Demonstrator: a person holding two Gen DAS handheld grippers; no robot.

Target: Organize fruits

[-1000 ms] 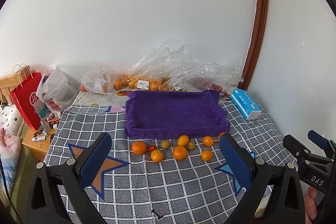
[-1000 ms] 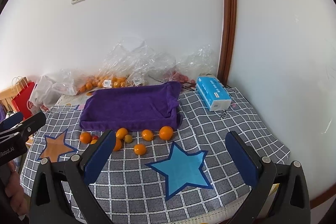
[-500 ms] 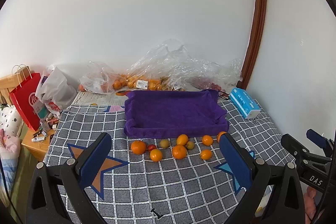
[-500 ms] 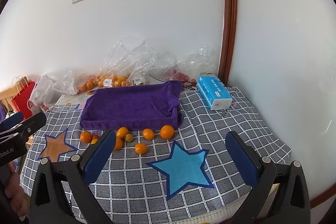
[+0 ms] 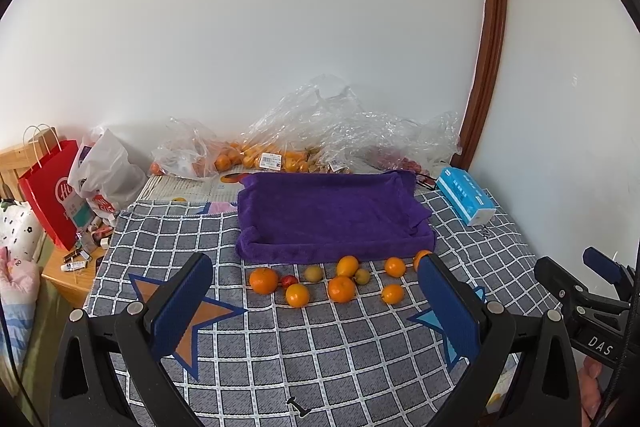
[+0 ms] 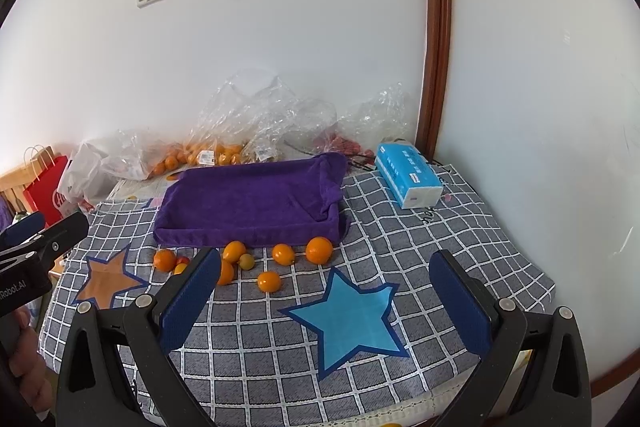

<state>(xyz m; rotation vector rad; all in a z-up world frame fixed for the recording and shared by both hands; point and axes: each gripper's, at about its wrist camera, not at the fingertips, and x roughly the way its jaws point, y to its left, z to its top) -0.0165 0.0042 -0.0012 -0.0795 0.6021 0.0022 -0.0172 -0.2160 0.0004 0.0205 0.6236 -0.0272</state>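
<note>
**Two grippers held wide above a scatter of fruit**

Both grippers hang over the grey checked cloth with blue and orange stars (image 5: 320, 355), each with its blue-padded fingers spread far apart and nothing between them. The left gripper (image 5: 316, 301) faces the loose fruit; the right gripper (image 6: 326, 301) sits further to the right, over the blue star.

Along the near edge of the purple towel-lined tray (image 5: 332, 215) lie small round oranges (image 5: 341, 289), a couple of yellow-green fruits (image 5: 313, 273) and one little red fruit (image 5: 288, 281), all on the cloth, none in the tray. Behind the tray, crumpled clear plastic bags (image 5: 320, 131) hold more oranges against the white wall. To the tray's right rests a blue tissue pack (image 6: 408, 181); a red paper bag (image 5: 52, 191) stands off to the left.
</note>
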